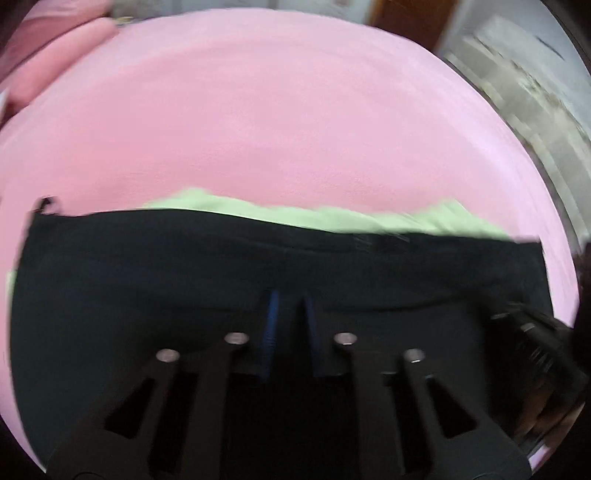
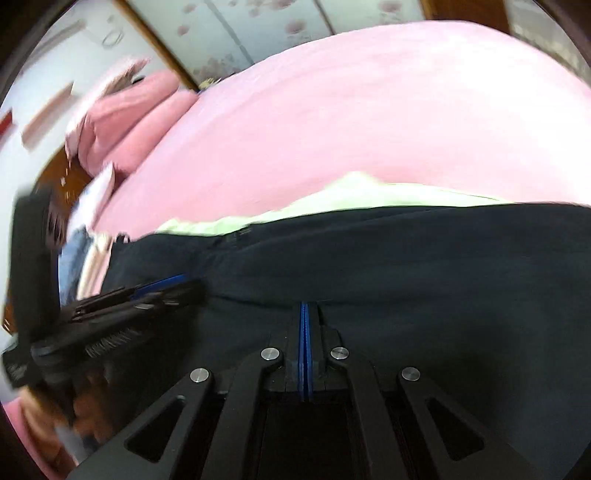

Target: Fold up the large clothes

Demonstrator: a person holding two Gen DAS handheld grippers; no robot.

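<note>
A dark navy garment (image 1: 184, 273) lies across the pink bed, over a light green cloth (image 1: 332, 218). My left gripper (image 1: 290, 299) sits on the garment's near fold with its blue-padded fingers a narrow gap apart, dark fabric between them. In the right wrist view the same garment (image 2: 406, 258) fills the lower half, with the green cloth (image 2: 332, 203) behind it. My right gripper (image 2: 306, 306) is shut, pads pressed together on the garment's near edge. The left gripper (image 2: 173, 286) shows at the left of that view, lying on the garment. Both views are motion-blurred.
The pink bedsheet (image 1: 258, 129) stretches away behind the clothes. Pink pillows (image 2: 125, 122) lie at the bed's far left. Folded clothes (image 2: 88, 251) sit by the left edge. A patterned wardrobe door (image 2: 258, 33) and a wooden frame stand beyond the bed.
</note>
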